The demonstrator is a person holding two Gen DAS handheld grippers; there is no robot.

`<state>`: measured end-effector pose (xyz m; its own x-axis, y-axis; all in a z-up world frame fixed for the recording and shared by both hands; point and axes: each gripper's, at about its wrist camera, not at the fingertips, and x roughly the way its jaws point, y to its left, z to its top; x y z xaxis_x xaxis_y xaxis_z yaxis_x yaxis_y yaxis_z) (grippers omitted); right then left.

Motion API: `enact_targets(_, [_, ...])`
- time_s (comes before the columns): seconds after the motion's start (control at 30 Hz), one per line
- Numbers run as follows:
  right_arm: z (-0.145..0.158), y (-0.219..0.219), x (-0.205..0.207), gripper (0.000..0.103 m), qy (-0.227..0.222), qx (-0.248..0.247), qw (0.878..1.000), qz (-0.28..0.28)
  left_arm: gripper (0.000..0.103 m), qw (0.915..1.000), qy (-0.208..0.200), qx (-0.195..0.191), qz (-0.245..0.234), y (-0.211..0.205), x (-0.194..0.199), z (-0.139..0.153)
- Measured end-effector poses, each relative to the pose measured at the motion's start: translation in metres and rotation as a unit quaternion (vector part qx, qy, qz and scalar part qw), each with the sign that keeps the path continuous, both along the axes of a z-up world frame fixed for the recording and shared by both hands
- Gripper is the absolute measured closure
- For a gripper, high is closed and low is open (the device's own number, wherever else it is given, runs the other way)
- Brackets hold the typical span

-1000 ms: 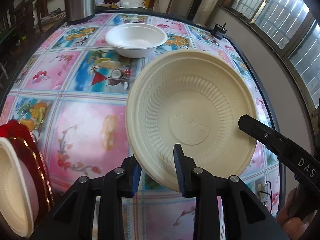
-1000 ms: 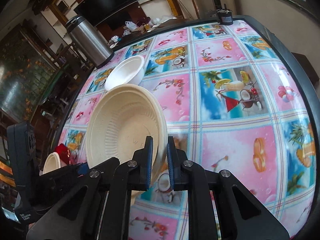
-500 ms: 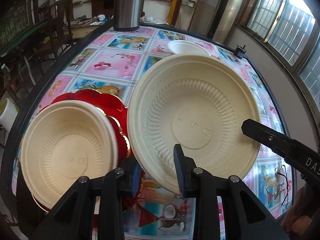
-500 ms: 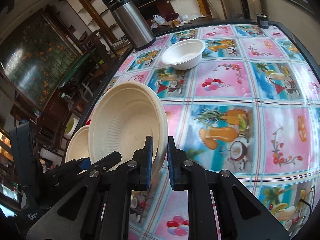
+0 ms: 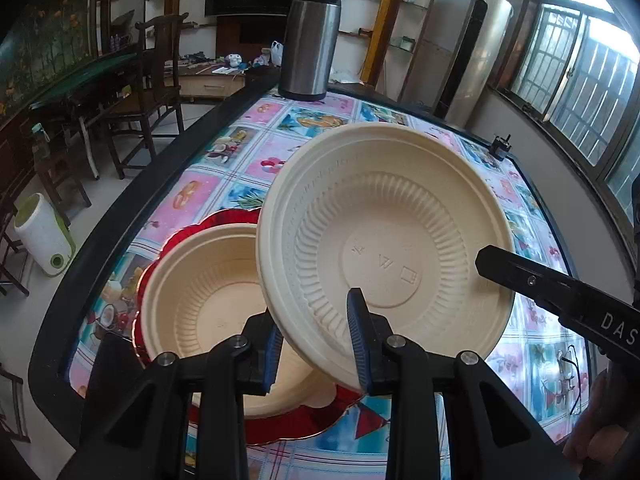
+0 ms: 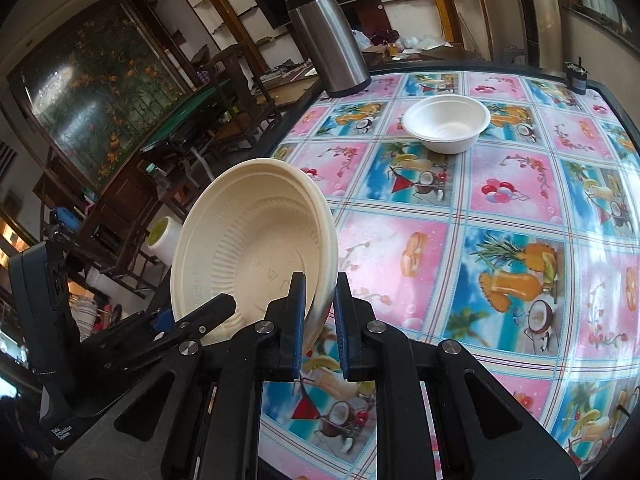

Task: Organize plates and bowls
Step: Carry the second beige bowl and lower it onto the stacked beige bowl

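Observation:
A ribbed cream bowl (image 5: 384, 240) hangs tilted above the table, held by both grippers. My left gripper (image 5: 316, 344) is shut on its near rim. My right gripper (image 6: 320, 320) is shut on the rim of the same cream bowl (image 6: 256, 256), and one of its fingers (image 5: 520, 276) shows at the right of the left wrist view. Just under the held bowl to the left, a second cream bowl (image 5: 208, 312) rests on a red scalloped plate (image 5: 280, 428). A white bowl (image 6: 446, 122) stands farther back on the table.
A steel thermos (image 5: 312, 40) stands at the table's far edge. The table (image 5: 120, 220) has a black rim and a fruit-print cloth. Wooden chairs (image 5: 152, 92) and a white bin (image 5: 40, 236) stand on the floor to the left.
Both grippers carried the cream bowl to the left across the table, from near the white bowl to above the cream bowl on the red plate. Both grips are unchanged.

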<state>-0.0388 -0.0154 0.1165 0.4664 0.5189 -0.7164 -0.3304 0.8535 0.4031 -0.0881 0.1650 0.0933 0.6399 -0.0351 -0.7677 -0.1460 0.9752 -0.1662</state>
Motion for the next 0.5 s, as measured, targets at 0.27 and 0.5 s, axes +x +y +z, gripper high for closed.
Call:
enact_targets(0.27, [-0.005,0.050,0.002,0.090,0.011,-0.009,0.999,0.044,0.073,0.9992,0.007,-0.001,0.038,0.036,-0.012,-0.009])
enact_targets(0.5, [-0.019,0.081,0.006,0.089,0.027,-0.019,0.997,0.067,0.073,0.9981,0.023,-0.013,0.056,0.056,-0.017,-0.020])
